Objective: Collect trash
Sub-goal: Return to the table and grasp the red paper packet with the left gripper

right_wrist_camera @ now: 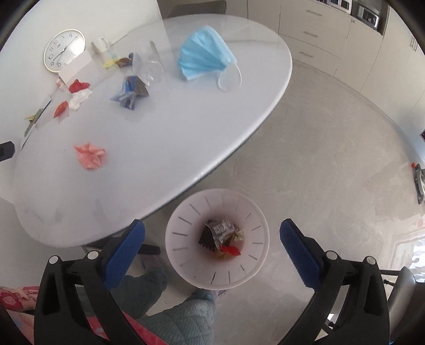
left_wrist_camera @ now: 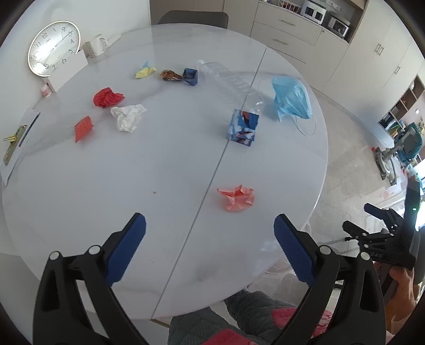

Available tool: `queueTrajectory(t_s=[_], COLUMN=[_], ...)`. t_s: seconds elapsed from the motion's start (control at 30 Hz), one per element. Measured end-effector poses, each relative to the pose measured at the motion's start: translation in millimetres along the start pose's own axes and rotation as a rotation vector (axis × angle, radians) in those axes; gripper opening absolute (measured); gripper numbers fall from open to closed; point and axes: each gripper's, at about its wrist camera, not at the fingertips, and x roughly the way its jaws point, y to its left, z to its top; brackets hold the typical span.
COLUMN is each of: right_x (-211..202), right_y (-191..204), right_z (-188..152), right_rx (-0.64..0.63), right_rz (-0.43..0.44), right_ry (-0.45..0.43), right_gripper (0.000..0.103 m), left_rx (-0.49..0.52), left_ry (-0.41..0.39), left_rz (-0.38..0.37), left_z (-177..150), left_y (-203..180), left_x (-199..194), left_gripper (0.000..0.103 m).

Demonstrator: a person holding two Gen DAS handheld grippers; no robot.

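Observation:
My left gripper (left_wrist_camera: pixel 209 228) is open and empty above the near part of the round white table (left_wrist_camera: pixel 79 185). A crumpled pink paper (left_wrist_camera: pixel 236 197) lies just ahead of it. Farther off lie a blue printed carton (left_wrist_camera: pixel 243 127), a blue face mask (left_wrist_camera: pixel 290 96), a clear plastic bottle (left_wrist_camera: pixel 228 79), white tissue (left_wrist_camera: pixel 127 116) and red scraps (left_wrist_camera: pixel 107 96). My right gripper (right_wrist_camera: pixel 212 233) is open and empty above a white bin (right_wrist_camera: pixel 186 254) on the floor, which holds several wrappers (right_wrist_camera: pixel 220 234). The pink paper (right_wrist_camera: pixel 90 155) and mask (right_wrist_camera: pixel 204 53) also show in the right wrist view.
A wall clock (left_wrist_camera: pixel 53 46), a mug (left_wrist_camera: pixel 94 45) and a clipboard (left_wrist_camera: pixel 16 143) sit at the table's far left. Small yellow, brown and blue scraps (left_wrist_camera: pixel 170 74) lie at the back. A chair (left_wrist_camera: pixel 194 17) stands behind the table. Cabinets (left_wrist_camera: pixel 292 29) line the wall.

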Motion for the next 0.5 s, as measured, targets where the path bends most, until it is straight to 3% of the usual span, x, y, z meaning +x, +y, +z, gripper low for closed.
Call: queueTrajectory(t_s=[0.2,0.5], right_x=[-30,-21], right_y=[51,150], right_z=[38,86], right_rx=[-0.049,-0.062], right_rz=[-0.041,-0.069], right_ry=[-0.115,-0.205], right_gripper=[0.101,0.101], left_rx=[-0.034,-0.066], left_ry=[-0.062,-0.101], left_rz=[0.011,0.036], left_z=[16,33], left_y=[51,141], left_x=[-10,-12], left_gripper=[0.095,0.095])
